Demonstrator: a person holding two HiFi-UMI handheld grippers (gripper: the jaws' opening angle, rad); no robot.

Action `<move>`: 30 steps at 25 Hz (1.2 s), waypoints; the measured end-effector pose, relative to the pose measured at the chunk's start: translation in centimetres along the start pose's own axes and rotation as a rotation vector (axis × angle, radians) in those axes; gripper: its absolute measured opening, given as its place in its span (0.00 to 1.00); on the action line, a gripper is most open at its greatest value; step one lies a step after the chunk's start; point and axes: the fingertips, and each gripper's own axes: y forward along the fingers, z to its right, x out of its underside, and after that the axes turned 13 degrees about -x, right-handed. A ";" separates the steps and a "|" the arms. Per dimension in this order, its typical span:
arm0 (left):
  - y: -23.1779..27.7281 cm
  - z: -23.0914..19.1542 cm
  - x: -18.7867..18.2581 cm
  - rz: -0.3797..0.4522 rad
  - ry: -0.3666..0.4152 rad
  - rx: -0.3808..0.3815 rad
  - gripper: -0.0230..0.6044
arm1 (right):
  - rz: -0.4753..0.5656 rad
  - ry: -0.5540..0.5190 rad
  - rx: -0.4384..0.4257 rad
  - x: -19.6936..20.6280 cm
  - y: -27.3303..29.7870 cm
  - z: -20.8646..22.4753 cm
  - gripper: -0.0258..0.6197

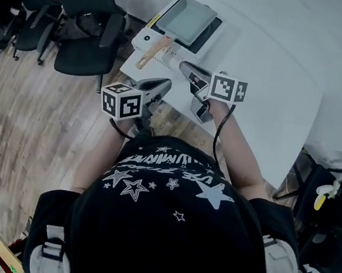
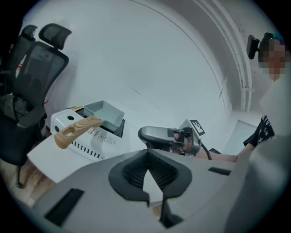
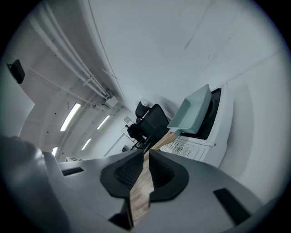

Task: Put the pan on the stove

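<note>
The pan [image 1: 187, 20], a square grey-green one, sits flat on the white stove [image 1: 146, 36] at the far left corner of the white tabletop [image 1: 270, 102]. Its pale wooden handle [image 1: 153, 52] juts out over the stove's front edge, slanting towards the tabletop's left edge.

Both grippers hang over the near edge of the tabletop, just short of the stove and apart from the pan. The left gripper [image 2: 148, 154] has its jaws pressed together at the tips with nothing between them. In its view, the other gripper's grey body lies across the middle, just right of the stove. The right gripper [image 3: 146, 154] has its jaws almost together, with 1 thin slit left. Wood grain shows through that slit, and whether it is floor or handle cannot be told from that view. The head view shows this gripper well clear of the handle, so it holds nothing.

Several black office chairs [image 1: 86, 20] crowd the wooden floor [image 1: 28, 119] just beside the stove's corner of the tabletop.
</note>
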 end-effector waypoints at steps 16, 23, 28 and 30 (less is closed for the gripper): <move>-0.4 5.5 4.5 0.109 -0.077 -0.180 0.05 | -0.140 -0.127 -0.026 4.5 -8.4 -1.7 0.05; -1.4 8.9 9.3 0.120 -0.139 -0.260 0.05 | -0.200 -0.113 -0.053 7.5 -12.0 -2.6 0.05; -3.4 9.3 11.5 0.129 -0.180 -0.319 0.05 | -0.234 -0.111 -0.079 9.4 -12.4 -3.5 0.05; -3.9 9.4 11.8 0.135 -0.192 -0.326 0.05 | -0.234 -0.100 -0.101 9.9 -12.3 -4.1 0.05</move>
